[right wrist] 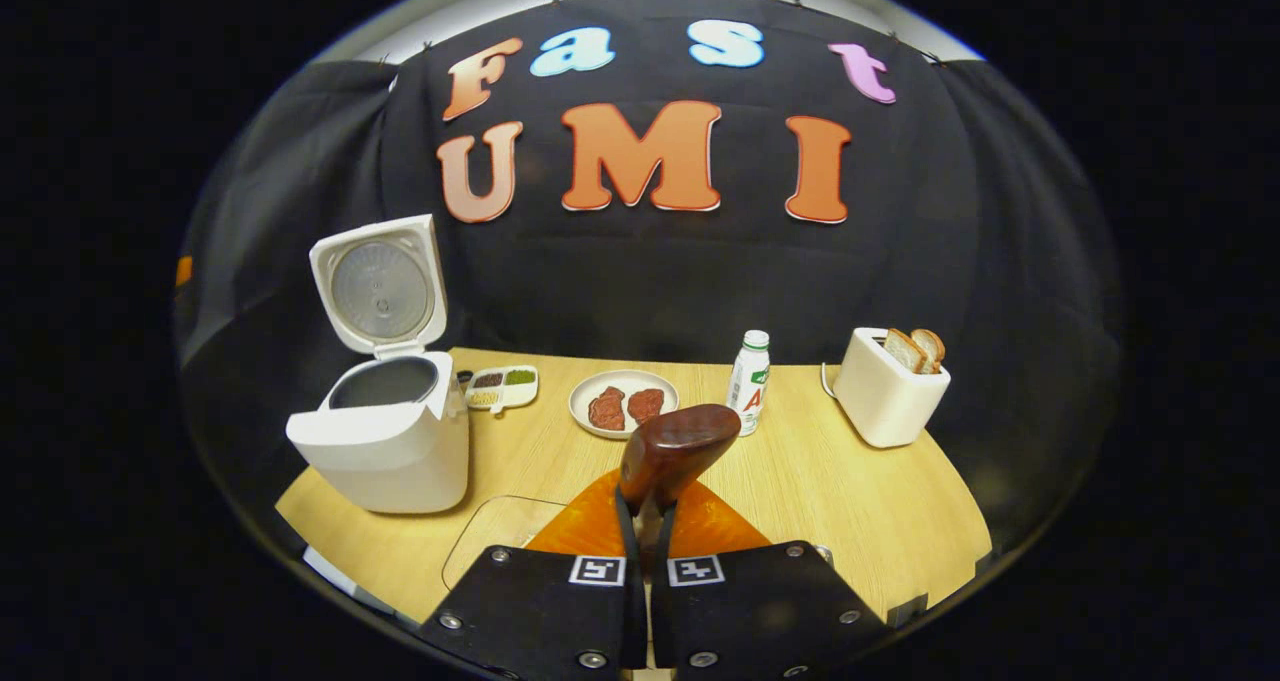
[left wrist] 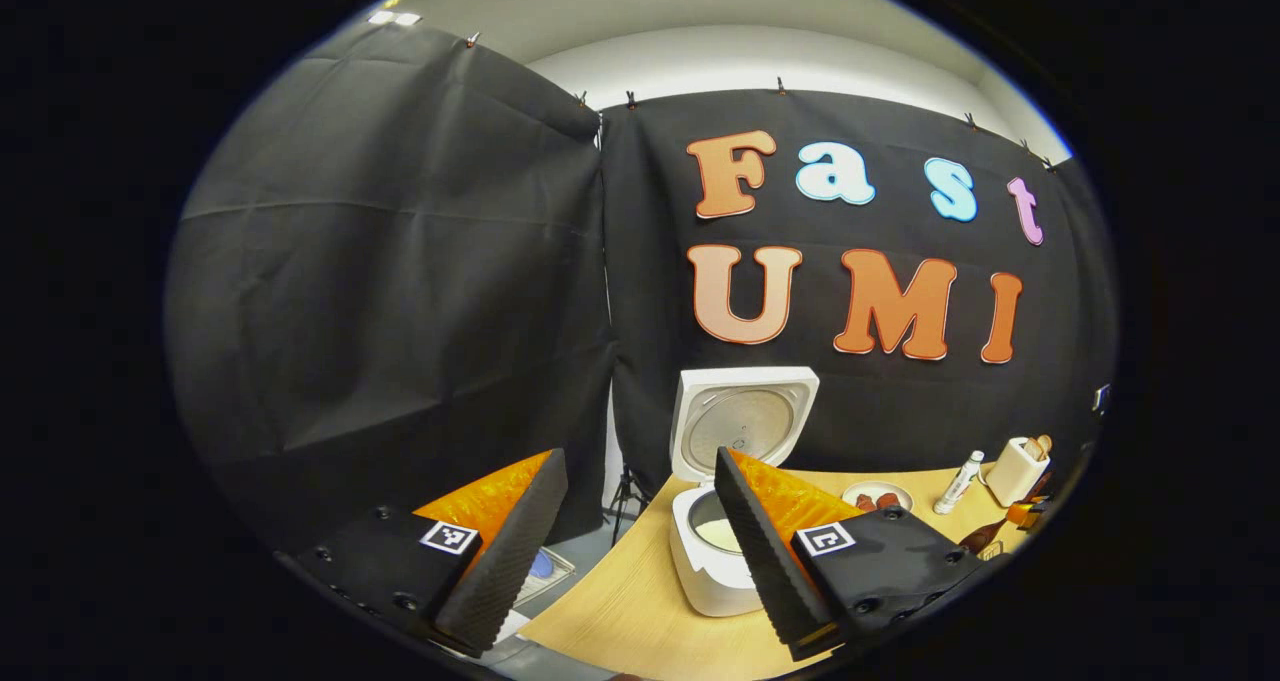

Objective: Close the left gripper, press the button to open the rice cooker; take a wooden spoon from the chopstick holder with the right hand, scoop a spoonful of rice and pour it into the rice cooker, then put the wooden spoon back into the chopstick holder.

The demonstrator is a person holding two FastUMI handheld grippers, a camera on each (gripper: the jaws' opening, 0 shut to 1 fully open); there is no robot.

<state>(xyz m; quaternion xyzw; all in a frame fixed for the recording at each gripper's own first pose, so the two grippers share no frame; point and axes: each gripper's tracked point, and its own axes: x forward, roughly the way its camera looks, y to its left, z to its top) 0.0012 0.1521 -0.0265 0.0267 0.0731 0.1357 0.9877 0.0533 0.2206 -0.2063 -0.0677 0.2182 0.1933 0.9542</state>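
Two grippers in play, and the right gripper has the action: its fingers are clenched on the handle of the wooden spoon, whose dark bowl stands up just above the fingertips at lower centre of the right gripper view, long axis running straight up and away from the camera. Whether any rice sits in that bowl, I cannot tell; only its rounded back shows. The rice cooker sits at the left of that view, lid already swung up, its pot mouth well to the left of the spoon and a little higher in the frame, so any pour means carrying the spoon leftward across the table. The plate, bottle and toaster lie ahead and to the right, out of that path. In the left gripper view the left gripper hangs with its fingers released, wide apart, holding nothing; the cooker stands past its right finger at lower centre, pale rice showing in the pot. The right hand looks nearer the job, since it carries the spoon. The chopstick holder I cannot make out.
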